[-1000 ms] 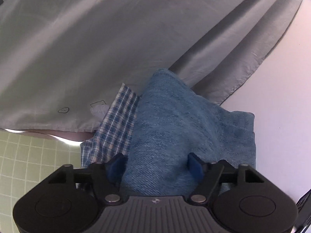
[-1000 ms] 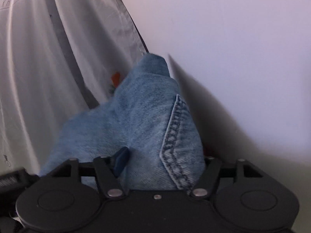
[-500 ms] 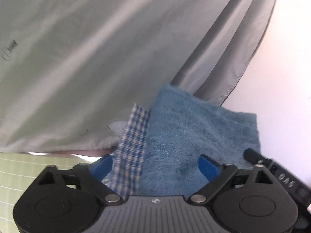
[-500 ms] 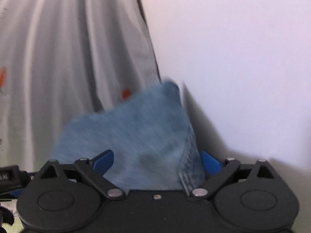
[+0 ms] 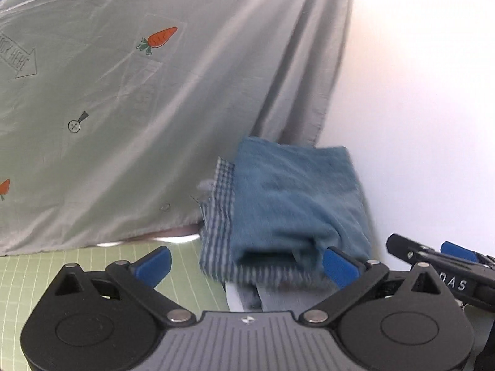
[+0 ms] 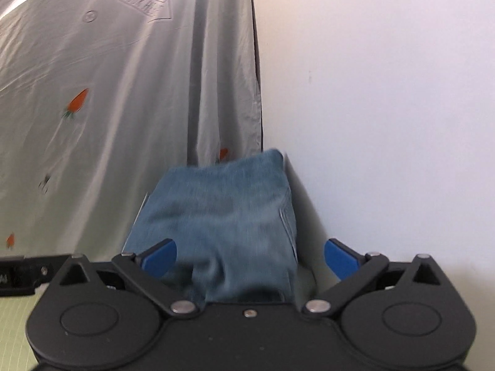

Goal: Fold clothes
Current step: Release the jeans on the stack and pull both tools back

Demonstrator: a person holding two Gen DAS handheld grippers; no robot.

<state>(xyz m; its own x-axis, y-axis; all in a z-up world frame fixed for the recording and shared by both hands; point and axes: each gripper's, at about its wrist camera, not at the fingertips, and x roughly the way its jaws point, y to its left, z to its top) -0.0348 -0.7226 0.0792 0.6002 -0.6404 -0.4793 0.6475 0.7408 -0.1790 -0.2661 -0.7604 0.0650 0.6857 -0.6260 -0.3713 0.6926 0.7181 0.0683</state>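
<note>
A folded blue denim garment (image 5: 294, 198) lies on top of a blue-and-white checked cloth (image 5: 218, 213), against the curtain and wall. My left gripper (image 5: 246, 264) is open just in front of the pile, its blue pads spread wide and holding nothing. In the right wrist view the same denim (image 6: 222, 216) lies between the spread pads of my right gripper (image 6: 250, 261), which is open and does not clamp it. The right gripper's body shows at the right edge of the left wrist view (image 5: 439, 266).
A grey curtain (image 5: 139, 92) printed with carrots hangs behind the pile. A white wall (image 5: 417, 108) is to the right. A green gridded mat (image 5: 62, 262) covers the surface at the left.
Both grippers opened, let go of the denim and drew back from it. The folded garment now rests on the pile, farther from both cameras.
</note>
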